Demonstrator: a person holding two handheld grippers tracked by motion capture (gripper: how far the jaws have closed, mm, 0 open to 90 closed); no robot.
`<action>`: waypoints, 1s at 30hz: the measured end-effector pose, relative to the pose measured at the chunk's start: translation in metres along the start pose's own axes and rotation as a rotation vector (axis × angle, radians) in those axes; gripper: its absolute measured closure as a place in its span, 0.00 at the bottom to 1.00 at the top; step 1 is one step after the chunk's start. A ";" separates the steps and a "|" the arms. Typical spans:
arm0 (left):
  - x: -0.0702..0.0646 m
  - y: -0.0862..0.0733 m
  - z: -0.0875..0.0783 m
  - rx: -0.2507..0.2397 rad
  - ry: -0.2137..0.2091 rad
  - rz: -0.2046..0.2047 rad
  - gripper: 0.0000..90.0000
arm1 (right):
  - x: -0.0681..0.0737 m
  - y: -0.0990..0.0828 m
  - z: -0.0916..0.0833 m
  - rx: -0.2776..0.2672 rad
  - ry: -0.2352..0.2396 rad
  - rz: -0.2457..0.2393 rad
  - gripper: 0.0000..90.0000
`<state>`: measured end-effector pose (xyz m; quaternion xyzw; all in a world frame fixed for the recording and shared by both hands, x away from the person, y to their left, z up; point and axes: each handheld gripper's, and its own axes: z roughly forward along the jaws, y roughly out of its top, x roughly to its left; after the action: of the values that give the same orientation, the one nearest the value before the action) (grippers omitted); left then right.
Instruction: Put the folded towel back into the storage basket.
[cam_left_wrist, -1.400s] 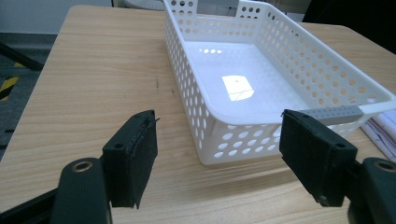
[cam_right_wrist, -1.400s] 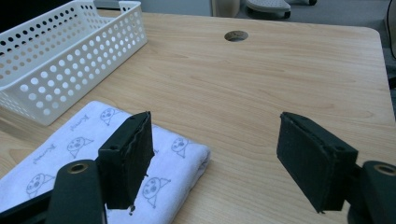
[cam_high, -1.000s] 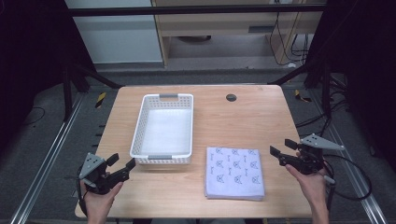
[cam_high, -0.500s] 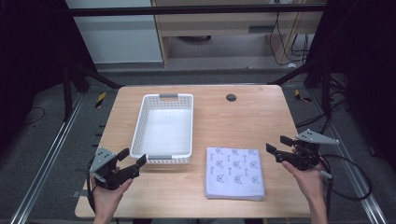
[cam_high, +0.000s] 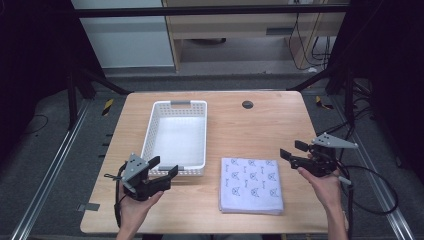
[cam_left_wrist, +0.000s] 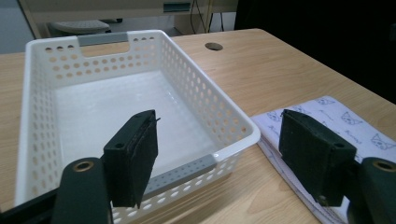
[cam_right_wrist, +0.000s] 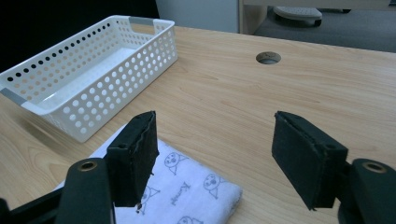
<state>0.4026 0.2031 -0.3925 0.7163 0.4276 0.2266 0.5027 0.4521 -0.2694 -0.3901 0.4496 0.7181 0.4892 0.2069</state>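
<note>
My left claw hangs wide apart, nothing in it, just off the basket's near end – the basket is empty, on the table's left half. My right claw – also wide, nothing held – sits just right of the folded cloth, which lies flat at front-center, beside the basket's near-right corner.

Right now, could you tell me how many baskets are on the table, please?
1: the basket sits on the table's left half, just beyond the left tool, with the cloth to its right.
</note>
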 end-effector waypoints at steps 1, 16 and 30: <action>-0.006 0.000 0.005 0.005 -0.016 0.002 0.31 | 0.000 0.000 0.001 0.002 0.002 -0.001 0.35; -0.052 -0.002 0.039 0.077 -0.100 0.069 0.31 | 0.002 -0.006 0.007 0.027 0.002 0.002 0.37; -0.078 -0.018 0.061 0.167 -0.138 0.081 0.33 | 0.006 -0.014 0.020 0.092 0.007 -0.011 0.39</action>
<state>0.4004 0.1082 -0.4246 0.7863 0.3801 0.1607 0.4598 0.4575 -0.2551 -0.4105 0.4532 0.7431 0.4559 0.1860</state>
